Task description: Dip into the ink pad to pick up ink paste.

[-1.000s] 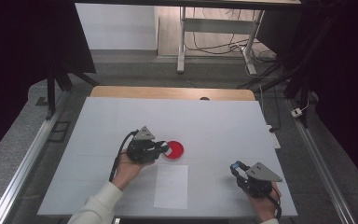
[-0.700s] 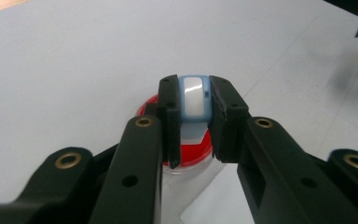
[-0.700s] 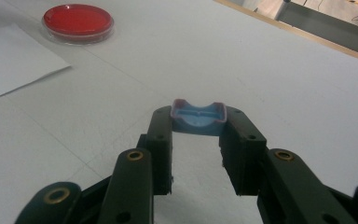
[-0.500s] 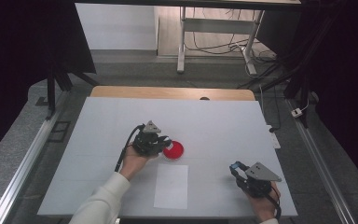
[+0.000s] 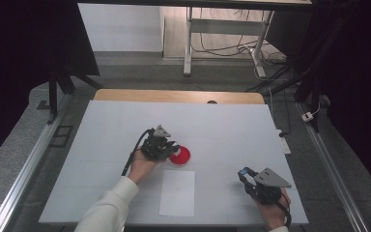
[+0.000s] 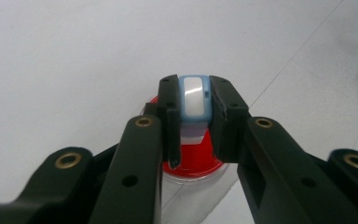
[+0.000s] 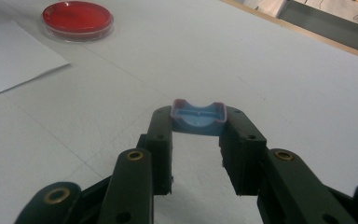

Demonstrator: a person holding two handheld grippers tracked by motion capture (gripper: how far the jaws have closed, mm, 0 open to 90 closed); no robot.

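Observation:
My left gripper hangs just over the left rim of a round red dish on the white table. In the left gripper view its jaws are shut on a small pale blue piece with a white face, and the red dish lies right below. Near the table's front right, my right gripper is shut on a curved blue cap-like piece, held low over the table. The red dish lies far off at the upper left of the right gripper view.
A white sheet of paper lies flat near the front edge, between the two hands. The white table top has a wooden strip along its far edge. Metal rails run down both sides of the table.
My left hand has moved right and slightly away from the person, bringing its gripper over the red dish's rim. The right hand has stayed put.

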